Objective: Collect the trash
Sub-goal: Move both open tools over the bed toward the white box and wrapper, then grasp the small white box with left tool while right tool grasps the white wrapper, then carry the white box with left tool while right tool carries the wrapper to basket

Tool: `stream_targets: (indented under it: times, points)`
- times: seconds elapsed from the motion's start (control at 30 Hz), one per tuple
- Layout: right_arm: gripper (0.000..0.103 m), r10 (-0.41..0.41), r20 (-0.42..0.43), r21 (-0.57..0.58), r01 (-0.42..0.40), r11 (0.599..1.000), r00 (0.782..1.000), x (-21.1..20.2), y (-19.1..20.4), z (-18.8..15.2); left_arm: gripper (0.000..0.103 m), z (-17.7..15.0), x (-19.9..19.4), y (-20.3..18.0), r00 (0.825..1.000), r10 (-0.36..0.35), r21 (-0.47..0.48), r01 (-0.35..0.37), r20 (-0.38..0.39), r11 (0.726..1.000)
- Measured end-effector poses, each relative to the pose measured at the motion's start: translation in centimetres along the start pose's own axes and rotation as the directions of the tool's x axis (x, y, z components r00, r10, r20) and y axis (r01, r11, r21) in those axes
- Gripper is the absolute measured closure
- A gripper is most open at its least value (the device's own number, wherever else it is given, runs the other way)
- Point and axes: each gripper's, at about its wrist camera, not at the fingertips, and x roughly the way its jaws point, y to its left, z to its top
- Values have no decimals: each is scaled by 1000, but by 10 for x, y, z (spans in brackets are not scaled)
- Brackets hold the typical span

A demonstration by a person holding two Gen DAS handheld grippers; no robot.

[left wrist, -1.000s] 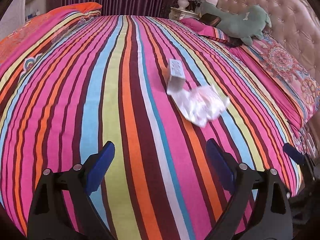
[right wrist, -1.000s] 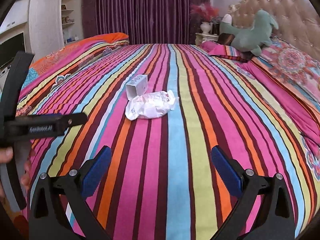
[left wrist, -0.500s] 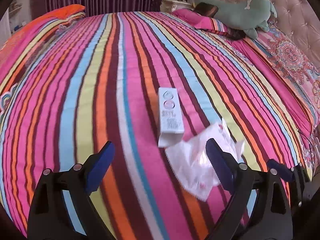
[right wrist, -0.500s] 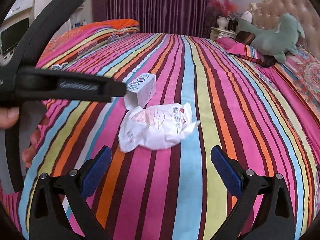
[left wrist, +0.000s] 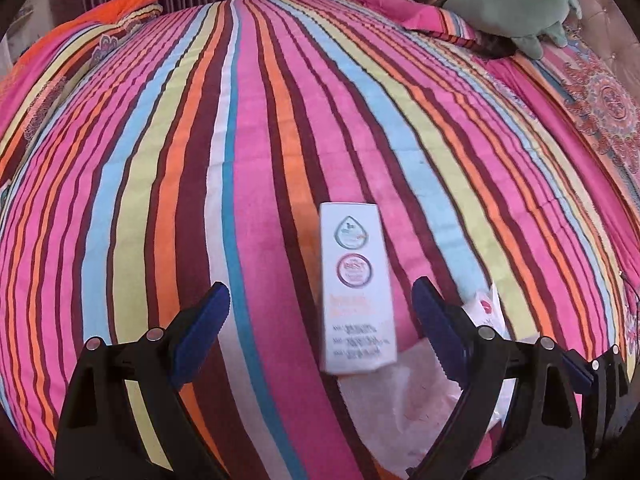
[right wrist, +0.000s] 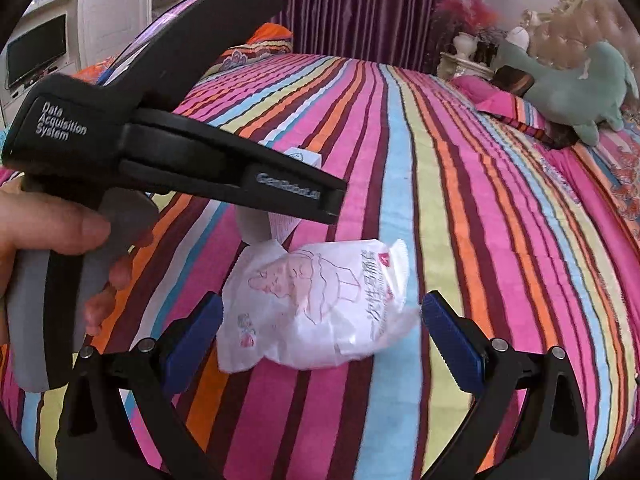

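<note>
- Trash is lying mid-bed on the striped bedspread (left wrist: 280, 128), well away from its edges: a slim white carton (left wrist: 354, 288) and a crumpled white plastic wrapper (right wrist: 320, 304), touching each other.
- Left gripper (left wrist: 320, 312) is hovering low, fingers spread wide on either side of the carton, gripping nothing.
- A hand (right wrist: 52, 236) is wrapping its grey handle, the body reaching out level over the bed.
- Carton is lying flat, long axis running along the stripes toward the pillows, open flap end nearest the left gripper.
- Right gripper (right wrist: 322, 324) is held spread around the wrapper, blue pads apart from it.
- A green plush toy (right wrist: 580, 84) is resting by the headboard.
</note>
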Motion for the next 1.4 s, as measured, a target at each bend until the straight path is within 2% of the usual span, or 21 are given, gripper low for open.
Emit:
stream_targets:
  times: [0.1,0.23,0.37,0.43,0.47,0.5,0.53,0.63,0.73,1.0,1.23,1.4]
  points:
    - [8,-37,8,-35,38,999,999,7,5,2,13,2,7,1,1000,3,14,-3,-13,1000]
    - [8,-49,-2,-57,49,997,999,15,7,5,14,3,14,3,1000,18,24,-18,-16,1000]
    - [8,-45,-16,-59,44,997,999,24,7,8,43,3,23,7,999,-5,6,5,-41,1000]
    - [9,-62,-22,-75,60,995,998,28,11,9,52,2,24,5,999,-6,23,7,-40,1000]
    - [10,-64,-29,-89,61,994,998,30,13,9,68,2,24,4,999,-6,34,7,-35,999]
    - [13,-60,-32,-92,57,994,998,31,13,8,72,2,23,4,999,-19,36,20,-32,999]
    - [23,-57,-42,-98,52,994,998,31,15,9,72,2,23,5,999,-21,31,22,-32,999]
    - [33,-58,-48,-92,53,994,997,27,13,8,72,1,22,7,999,-39,17,39,-27,999]
    - [49,-53,-39,-68,51,996,998,21,10,5,72,-3,18,10,999,-48,4,48,-15,999]
    - [52,-36,-26,37,37,999,999,-19,-7,-20,73,-25,-12,12,998,-63,-12,63,8,998]
    - [52,3,-40,215,6,977,999,-74,-22,-42,73,-73,-66,8,996,-76,-16,77,38,997]
    - [52,23,-32,297,-12,955,999,-103,-28,-66,73,-117,-99,7,996,-77,-18,77,38,997]
